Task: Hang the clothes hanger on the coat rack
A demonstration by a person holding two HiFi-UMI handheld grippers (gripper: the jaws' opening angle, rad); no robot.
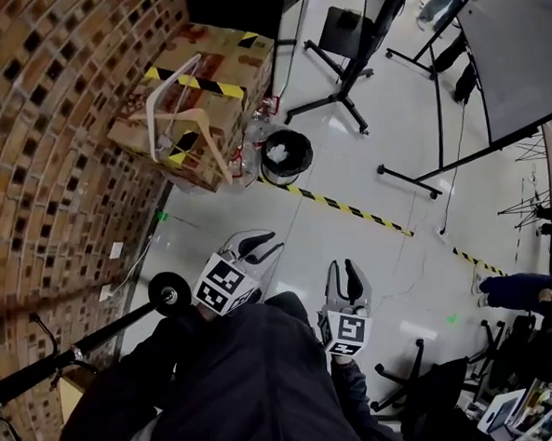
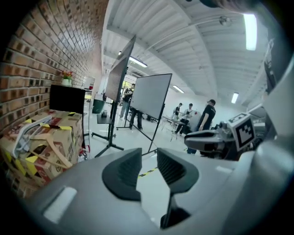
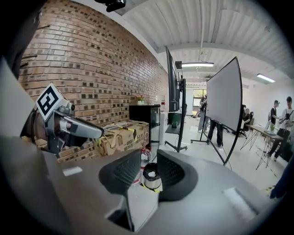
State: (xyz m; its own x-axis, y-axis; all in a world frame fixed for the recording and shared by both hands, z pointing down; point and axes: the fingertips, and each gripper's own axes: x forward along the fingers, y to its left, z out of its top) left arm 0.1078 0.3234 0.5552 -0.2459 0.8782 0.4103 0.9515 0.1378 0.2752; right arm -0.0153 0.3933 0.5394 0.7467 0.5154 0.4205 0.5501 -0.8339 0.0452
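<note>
facing the clothes hanger, both grippers empty, pick-up not yet made.

left gripper (image 1: 263, 244): jaws a little apart, only bare floor between them. right gripper (image 1: 343, 271): jaws likewise apart and holding nothing, with a distant waste bin (image 1: 286, 154) showing through the gap. clothes hanger (image 1: 151, 125) lies untouched on the cardboard boxes (image 1: 220, 60) against the brick wall (image 1: 38, 136), well ahead of both grippers. a black pole (image 1: 106, 335) with a round end, judged to be the coat rack, juts in just beside the left gripper. risks: the hanger is thin and sits on an uneven box top, so a narrow jaw gap may push it off the boxes instead of gripping it. the left gripper may also knock the nearby pole when it turns.
</note>
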